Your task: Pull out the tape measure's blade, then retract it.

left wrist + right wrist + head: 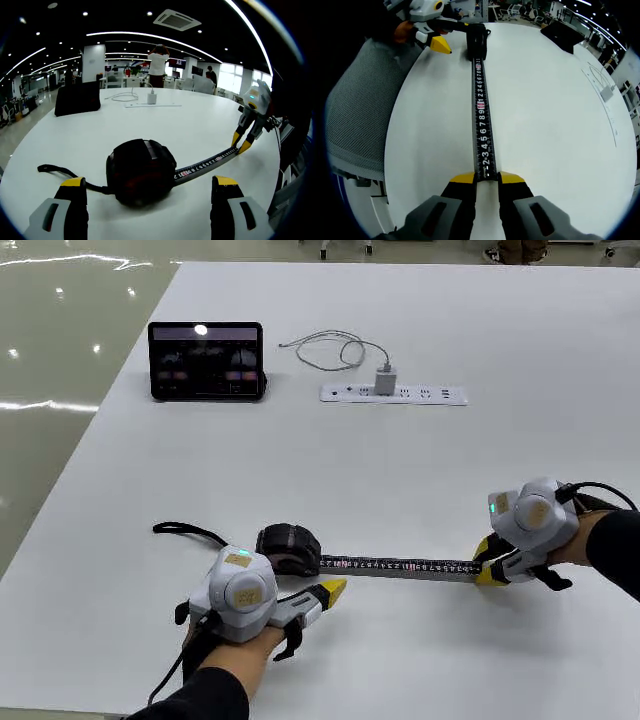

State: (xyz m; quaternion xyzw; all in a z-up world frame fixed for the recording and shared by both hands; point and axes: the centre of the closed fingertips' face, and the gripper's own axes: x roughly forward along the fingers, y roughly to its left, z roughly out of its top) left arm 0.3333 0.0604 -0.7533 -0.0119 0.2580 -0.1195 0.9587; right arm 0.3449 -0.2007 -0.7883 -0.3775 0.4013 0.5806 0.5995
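Blade out, case loose: watch for the snap-back!

The right gripper (487, 176) has its fingers (462, 178) pinched tight on the end of the blade (481, 125), well out from the tape measure case (141, 170). The left gripper (150, 181) stands with fingers (74, 184) wide on either side of that case, seemingly not clamping it. There's the danger! Pull further and the unheld case may just skid along the table (400, 470) after the blade. Let go suddenly and the blade could whip back into the case and kick it sideways, its strap (185, 530) trailing.

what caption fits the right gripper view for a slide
Right gripper shut on the blade extended from the tape measure.
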